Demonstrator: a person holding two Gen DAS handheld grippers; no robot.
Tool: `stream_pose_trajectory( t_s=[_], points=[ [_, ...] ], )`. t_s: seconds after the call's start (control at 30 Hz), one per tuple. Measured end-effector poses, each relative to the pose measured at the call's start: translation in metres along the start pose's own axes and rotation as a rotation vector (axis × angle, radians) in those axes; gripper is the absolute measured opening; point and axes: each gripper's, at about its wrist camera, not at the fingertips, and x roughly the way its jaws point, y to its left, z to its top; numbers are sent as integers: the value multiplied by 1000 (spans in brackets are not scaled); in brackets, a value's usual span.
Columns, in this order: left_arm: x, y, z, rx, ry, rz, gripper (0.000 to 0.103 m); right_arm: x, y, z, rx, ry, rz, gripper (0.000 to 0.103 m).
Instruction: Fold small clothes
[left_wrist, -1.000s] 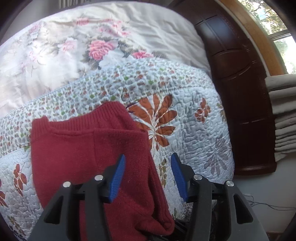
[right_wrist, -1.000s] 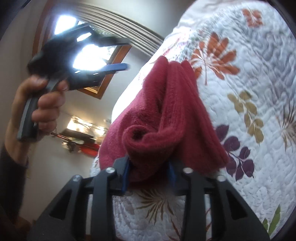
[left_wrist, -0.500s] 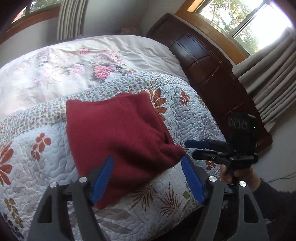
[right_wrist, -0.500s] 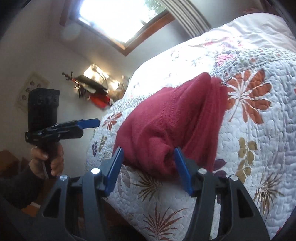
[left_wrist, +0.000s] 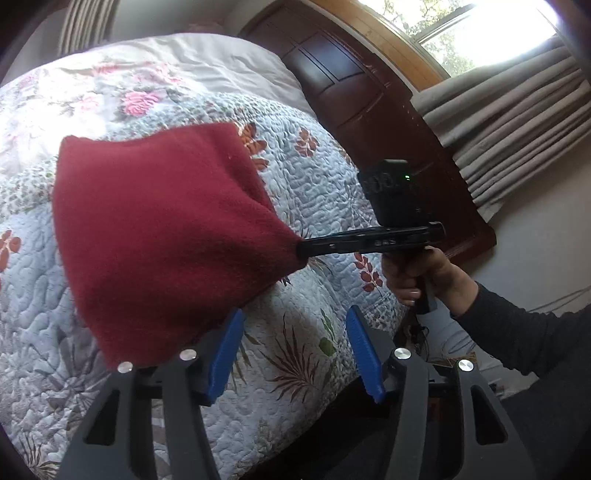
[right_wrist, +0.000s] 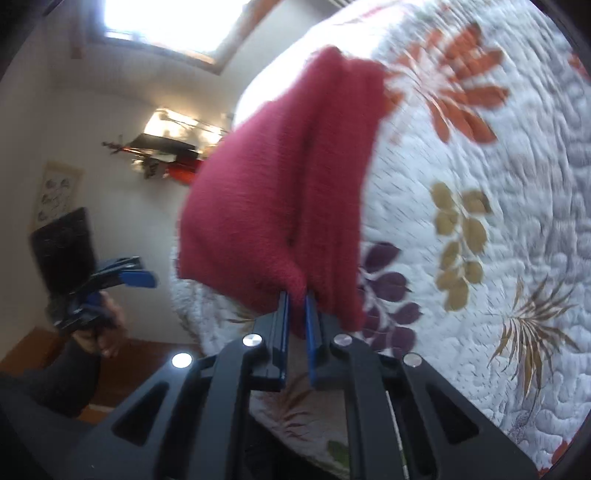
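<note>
Sweater (left_wrist: 159, 236), dark red knit, lies folded on the quilt (left_wrist: 325, 206) near the bed's corner, and my right gripper (right_wrist: 297, 295) now pinches its near corner, the blue fingers (right_wrist: 283, 314) pressed close on the fabric. Half a second ago those jaws stood wide around the bundle; now they have closed on it and the corner is drawn out to a point in my left view. My left gripper (left_wrist: 293, 332) stays spread, holding nothing, its left finger just beside the sweater's lower edge. It has dropped nearer the bed edge since the earlier frame. In the right view I see that gripper off to the left, held in a hand (right_wrist: 96, 328) with a dark sleeve, well apart from the sweater. The right view is blurred. The quilt is white with orange flowers and leaf prints; beyond it lies a pink-flowered cover (left_wrist: 122, 92). A dark wooden headboard (left_wrist: 362, 92), grey curtains (left_wrist: 517, 122) and a bright window (left_wrist: 480, 29) stand behind
</note>
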Motion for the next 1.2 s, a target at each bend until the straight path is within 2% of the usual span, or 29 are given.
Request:
stream_pose_trajectory(
  t_s=[0.1, 0.17, 0.23, 0.3, 0.37, 0.5, 0.53, 0.57, 0.6, 0.73, 0.8, 0.87, 0.93, 1.0, 1.03, 1.1, 1.17, 1.2],
  points=[
    [14, 15, 2, -26, 32, 8, 57, 2, 7, -3, -12, 13, 15, 10],
    [15, 18, 2, -28, 27, -16, 57, -13, 20, 4, -33, -10, 39, 22],
    [12, 17, 3, -19, 9, -24, 57, -33, 32, 20, -48, -76, 53, 44],
    [7, 11, 6, -16, -21, -39, 57, -43, 38, 42, -52, -141, 39, 44],
    [-1, -4, 10, 30, -63, -63, 58, -38, 35, 67, -25, -173, 16, 44],
    [4, -11, 24, 76, -68, -50, 59, -8, 22, 103, 25, -165, -19, 44],
    [10, -7, 27, 70, -55, -52, 59, 0, 19, 110, 34, -162, -38, 40],
    [18, -1, 29, 55, -40, -58, 57, 7, 19, 115, 30, -155, -45, 30],
    [28, 6, 32, 34, -13, -66, 57, 10, 18, 119, 23, -151, -51, 9],
    [63, 23, 27, -9, 83, -65, 44, -5, 21, 131, 21, -233, -42, 7],
    [70, 24, 24, -19, 90, -78, 43, -8, 2, 136, 79, -260, -80, 7],
    [74, 25, 23, -32, 89, -90, 43, 4, -23, 138, 154, -236, -81, 7],
    [75, 26, 22, -51, 88, -108, 43, 21, -30, 131, 146, -211, -88, 7],
    [72, 24, 21, -60, 95, -136, 43, 23, -26, 129, 134, -225, -87, 9],
    [66, 21, 19, -55, 89, -153, 43, 18, -23, 129, 129, -237, -80, 17],
    [39, 14, 17, -44, 38, -185, 44, 2, -9, 121, 98, -248, -74, 22],
    [6, 20, 18, -62, -48, -196, 51, -17, 16, 100, 41, -232, -53, 31],
    [-8, 25, 18, -78, -86, -198, 53, -27, 28, 85, 20, -215, -27, 43]
  ],
)
